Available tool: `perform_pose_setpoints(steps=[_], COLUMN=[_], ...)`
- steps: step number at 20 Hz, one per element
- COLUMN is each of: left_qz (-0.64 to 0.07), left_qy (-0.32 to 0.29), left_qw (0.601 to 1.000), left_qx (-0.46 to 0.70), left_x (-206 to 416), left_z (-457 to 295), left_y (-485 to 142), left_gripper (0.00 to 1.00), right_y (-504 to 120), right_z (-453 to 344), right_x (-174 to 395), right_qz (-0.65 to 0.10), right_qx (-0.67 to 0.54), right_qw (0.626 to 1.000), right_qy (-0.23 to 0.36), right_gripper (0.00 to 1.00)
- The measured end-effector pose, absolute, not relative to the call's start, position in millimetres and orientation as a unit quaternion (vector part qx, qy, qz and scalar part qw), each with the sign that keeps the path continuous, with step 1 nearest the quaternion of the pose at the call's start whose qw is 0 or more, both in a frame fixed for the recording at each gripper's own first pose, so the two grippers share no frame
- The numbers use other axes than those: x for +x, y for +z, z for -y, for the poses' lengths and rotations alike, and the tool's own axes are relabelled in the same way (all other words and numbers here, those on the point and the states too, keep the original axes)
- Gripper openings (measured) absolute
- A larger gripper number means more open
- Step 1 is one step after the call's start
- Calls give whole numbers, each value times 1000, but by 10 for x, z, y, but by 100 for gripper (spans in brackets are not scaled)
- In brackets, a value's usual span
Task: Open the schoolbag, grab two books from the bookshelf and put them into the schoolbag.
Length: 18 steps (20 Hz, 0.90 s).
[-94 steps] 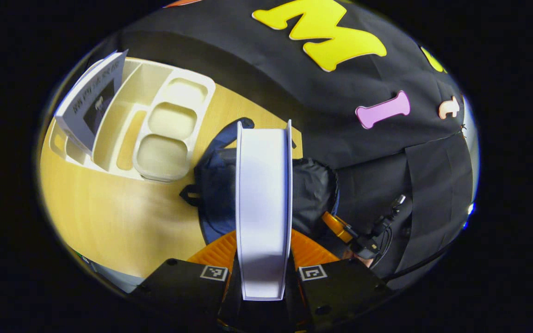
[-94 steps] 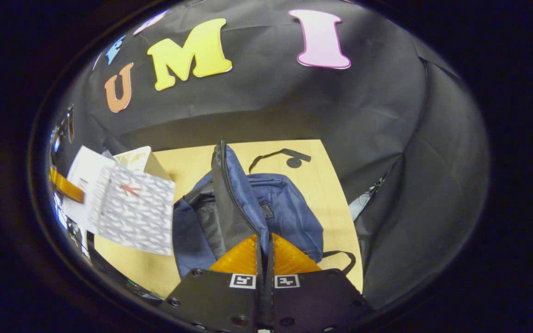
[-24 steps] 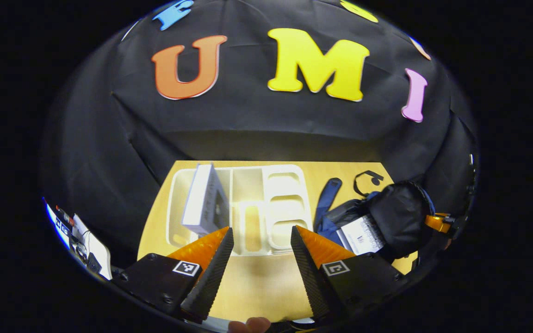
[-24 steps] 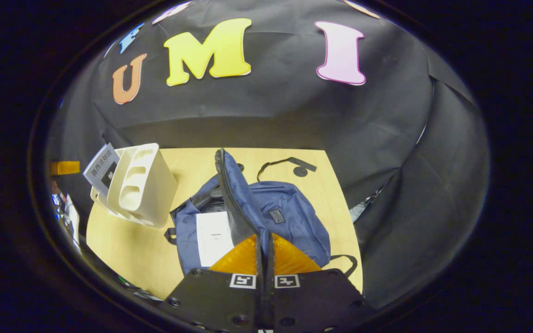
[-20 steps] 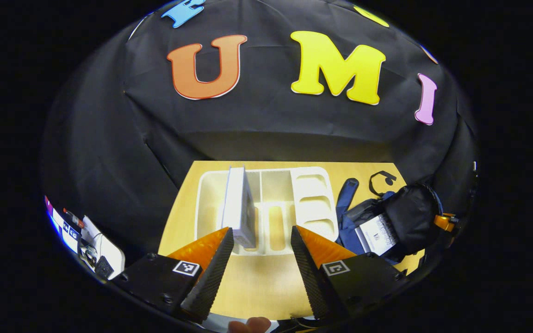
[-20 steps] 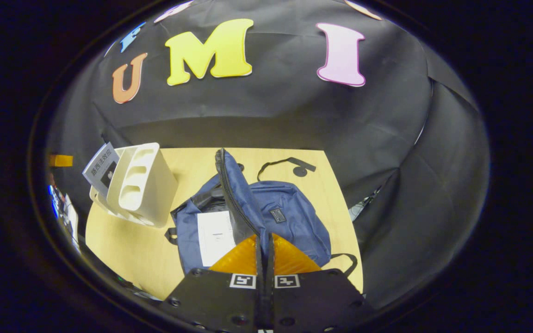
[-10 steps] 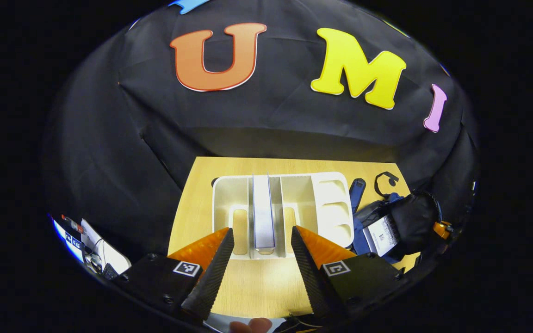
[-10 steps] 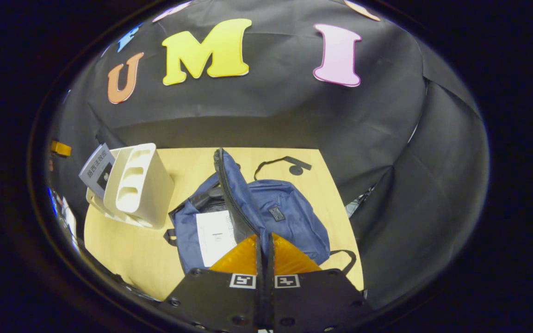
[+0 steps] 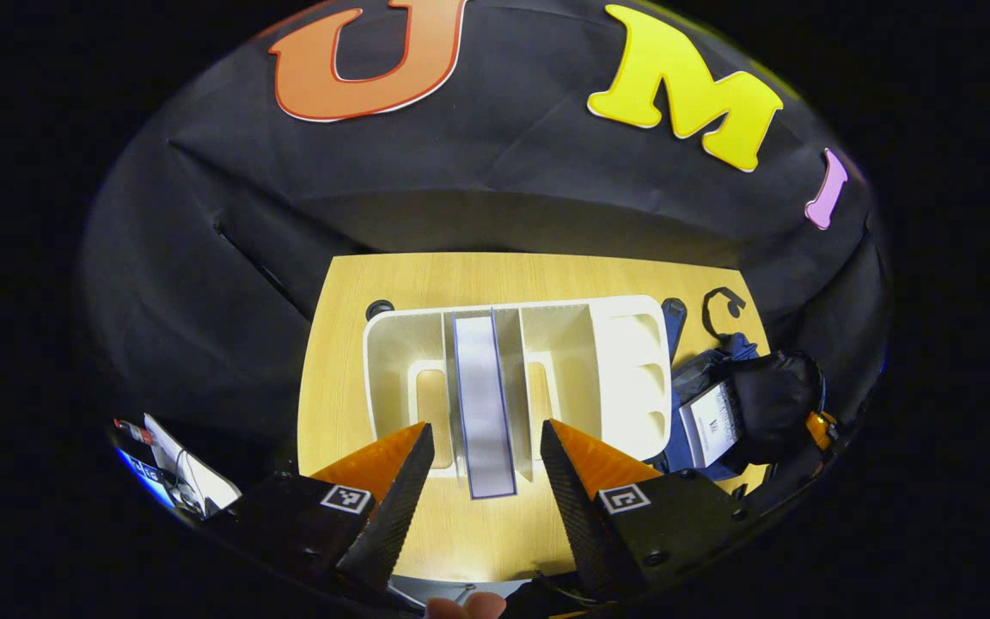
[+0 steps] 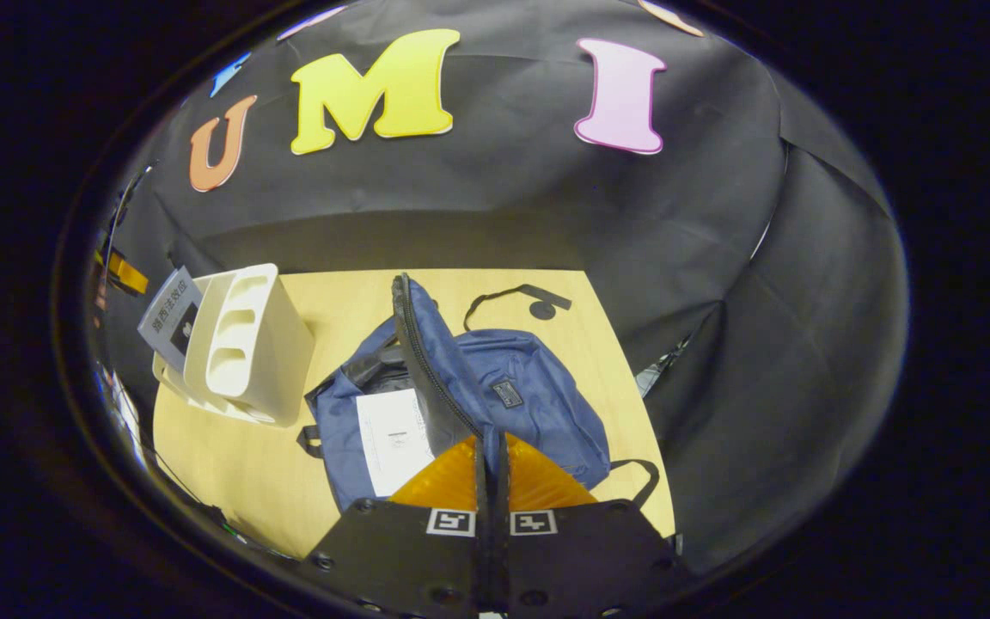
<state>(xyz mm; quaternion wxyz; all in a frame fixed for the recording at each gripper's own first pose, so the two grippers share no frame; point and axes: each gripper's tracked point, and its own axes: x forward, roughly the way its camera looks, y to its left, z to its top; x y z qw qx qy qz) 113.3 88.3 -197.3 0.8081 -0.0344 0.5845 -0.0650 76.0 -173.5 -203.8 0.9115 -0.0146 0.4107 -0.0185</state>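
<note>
In the left gripper view, at about eight o'clock, some loose clutter point(image 9: 170, 454) sits off the edge of the wooden table point(image 9: 332, 344). Moving toward centre, the white bookshelf point(image 9: 392, 361) stands on the table, and the remaining book point(image 9: 483, 404) stands upright on edge in one of its middle slots, its page edge facing the camera at about six o'clock from the middle of the view. The left gripper point(image 9: 484, 443) hangs just short of it with its jaws spread wide and nothing between them; the book's near end lies in line with the gap. Further round, at about four o'clock, the schoolbag point(image 9: 757, 400) lies open with the first book point(image 9: 711, 421) showing pale inside its mouth. In the right gripper view the bookshelf point(image 10: 241, 344) sits at nine o'clock, the first book point(image 10: 392, 438) lies flat in the bag at about seven o'clock, and the right gripper point(image 10: 490, 468) has its fingers pressed together on the zipped edge of the schoolbag's flap point(image 10: 426, 361), holding it lifted so the mouth stays open. By my reading, the bag is opened, one book is packed, and the step in hand is fetching the second. The next move calls for advancing the left gripper straight so the fingers pass either side of the book, closing firmly on its covers, lifting it clear of the dividers, then carrying it toward three o'clock into the open bag.
</note>
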Motion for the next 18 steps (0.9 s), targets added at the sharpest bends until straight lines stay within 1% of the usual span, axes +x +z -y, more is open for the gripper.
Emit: perform_pose_setpoints(steps=[4, 11, 12, 13, 15, 16, 17, 18], left_qz=[-623, -679, -685, -692, -703, -709, -713, -717], left_qy=[-75, -70, -70, -69, -63, -60, -56, -50], left_qw=[777, 727, 721, 715, 704, 699, 695, 691], left_qx=[-51, -74, -72, -73, -76, -75, -76, -77], left_x=[1146, 1085, 1075, 1054, 1026, 1019, 1008, 1004], left_z=[-814, -748, -750, -738, -730, -743, -747, -766], left_y=[-2226, -2576, -2608, -2647, -2706, -2731, -2759, -2782], left_gripper=[81, 81, 90, 81, 79, 82, 81, 72], right_y=[-2058, -2075, -2073, -2082, -2081, -2081, -2085, -2081], right_z=[1800, 1856, 1854, 1862, 1878, 1882, 1888, 1890], right_x=[778, 809, 808, 817, 816, 817, 815, 812], right_qz=[-414, -417, -418, -418, -417, -417, -417, -417], right_qx=[-10, -6, -5, -4, -2, -1, -1, 0], right_qw=[910, 908, 908, 908, 908, 908, 908, 908], right_qy=[-29, -35, -35, -35, -36, -36, -35, -35], right_gripper=[0, 0, 0, 0, 0, 0, 0, 0])
